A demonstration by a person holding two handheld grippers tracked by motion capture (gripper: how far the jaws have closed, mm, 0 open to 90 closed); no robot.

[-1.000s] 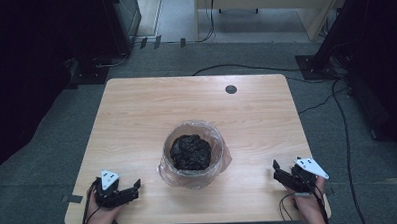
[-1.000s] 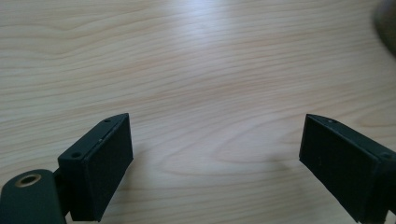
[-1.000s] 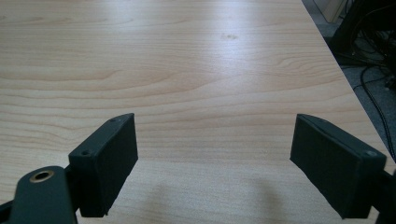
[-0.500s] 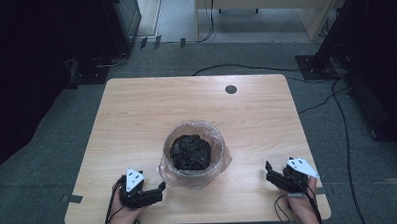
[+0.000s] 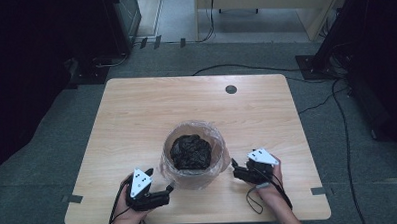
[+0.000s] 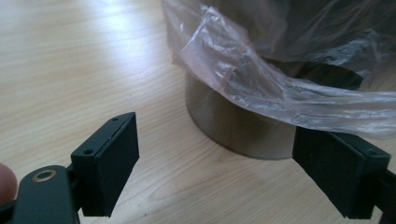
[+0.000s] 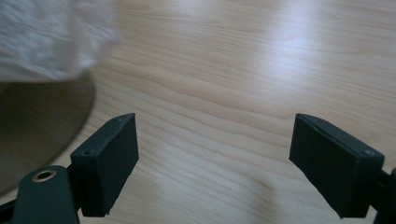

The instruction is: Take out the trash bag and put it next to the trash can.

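From above, the bin [image 5: 192,157] sits on the counter [image 5: 136,119] with a dark lump in its liner [image 5: 215,141]. Left gripper [image 5: 162,193] and right gripper [image 5: 234,171] flank it, both spread wide and empty. The left gripper view catches liner plastic drooping down the bin wall, hard to spot from overhead.

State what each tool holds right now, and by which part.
Nothing is held. The left tool is open near the clear plastic liner of the round bin, not touching it. The right tool is open over the bare wooden table.

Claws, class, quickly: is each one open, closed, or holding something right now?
Left claw: open, holding nothing, close beside the bag-lined bin.
Right claw: open, holding nothing, over bare wooden table.
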